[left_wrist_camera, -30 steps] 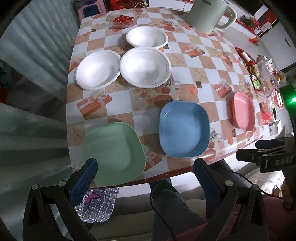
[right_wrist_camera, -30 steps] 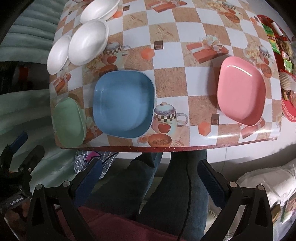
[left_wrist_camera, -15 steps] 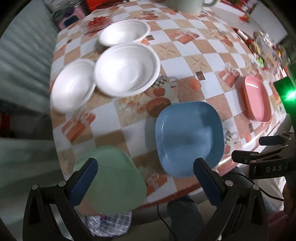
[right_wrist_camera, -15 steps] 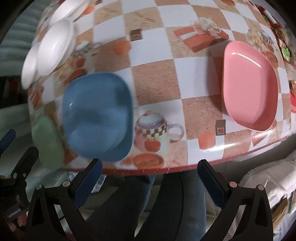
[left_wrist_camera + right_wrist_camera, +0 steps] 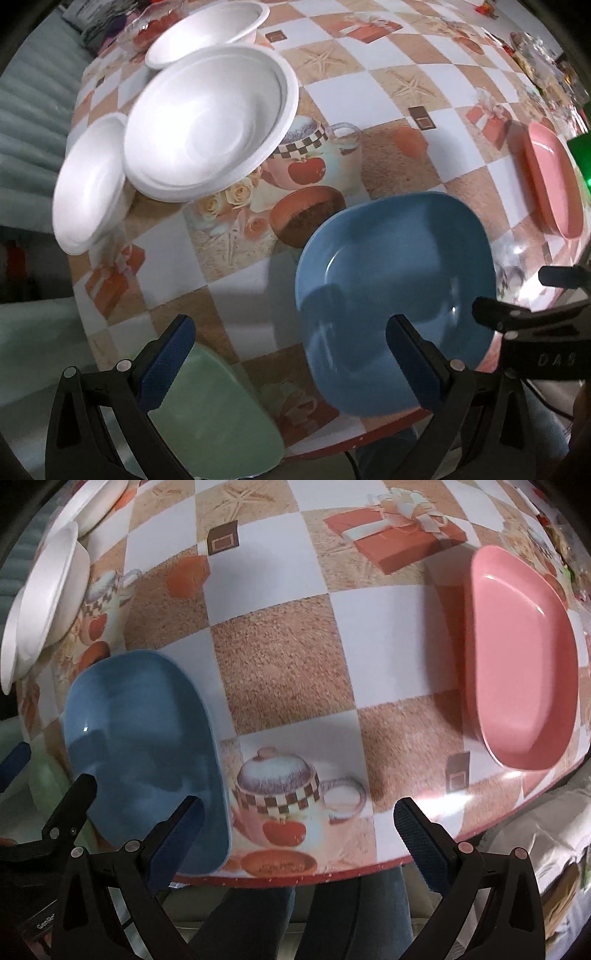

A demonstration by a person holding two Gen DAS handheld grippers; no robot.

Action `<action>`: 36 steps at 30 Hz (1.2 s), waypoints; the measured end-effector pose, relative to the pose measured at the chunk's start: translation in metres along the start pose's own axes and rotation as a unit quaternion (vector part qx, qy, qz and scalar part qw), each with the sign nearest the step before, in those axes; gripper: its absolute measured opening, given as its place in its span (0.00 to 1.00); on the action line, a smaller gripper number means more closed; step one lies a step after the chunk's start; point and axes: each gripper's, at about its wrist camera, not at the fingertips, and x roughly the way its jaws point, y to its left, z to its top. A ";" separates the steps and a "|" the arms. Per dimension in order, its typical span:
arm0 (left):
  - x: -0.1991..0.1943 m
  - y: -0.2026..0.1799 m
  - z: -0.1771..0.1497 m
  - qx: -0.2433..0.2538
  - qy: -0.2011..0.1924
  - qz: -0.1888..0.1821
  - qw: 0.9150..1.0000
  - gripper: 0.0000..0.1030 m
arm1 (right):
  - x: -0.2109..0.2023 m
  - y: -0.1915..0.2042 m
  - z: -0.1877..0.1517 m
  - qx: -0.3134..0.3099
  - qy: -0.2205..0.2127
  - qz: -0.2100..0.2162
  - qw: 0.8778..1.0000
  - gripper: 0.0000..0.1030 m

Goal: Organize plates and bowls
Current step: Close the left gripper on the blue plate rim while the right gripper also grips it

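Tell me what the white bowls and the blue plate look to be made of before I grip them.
The white bowls look like foam or thin disposable plastic: matte, chalky white, with thin rolled rims and no sharp glare. The blue plate looks like smooth melamine or hard plastic, possibly glazed ceramic: it has a glossy finish with small bright highlights and a thicker rounded rim. Neither can be settled by look alone.

green plate (image 5: 218, 417) part-hidden, far clutter (image 5: 543, 48) blurred
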 end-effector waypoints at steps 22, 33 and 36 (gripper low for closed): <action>0.047 -0.024 -0.021 -0.079 0.016 -0.027 0.996 1.00 | 0.011 -0.029 0.031 -0.030 -0.003 -0.007 1.000 1.00; 0.062 -0.004 -0.030 -0.111 0.007 -0.055 0.992 1.00 | 0.011 -0.010 0.020 -0.026 0.003 -0.014 1.000 1.00; 0.065 -0.001 -0.030 -0.112 0.017 -0.055 0.992 1.00 | 0.014 -0.009 0.020 -0.027 0.005 -0.013 1.000 1.00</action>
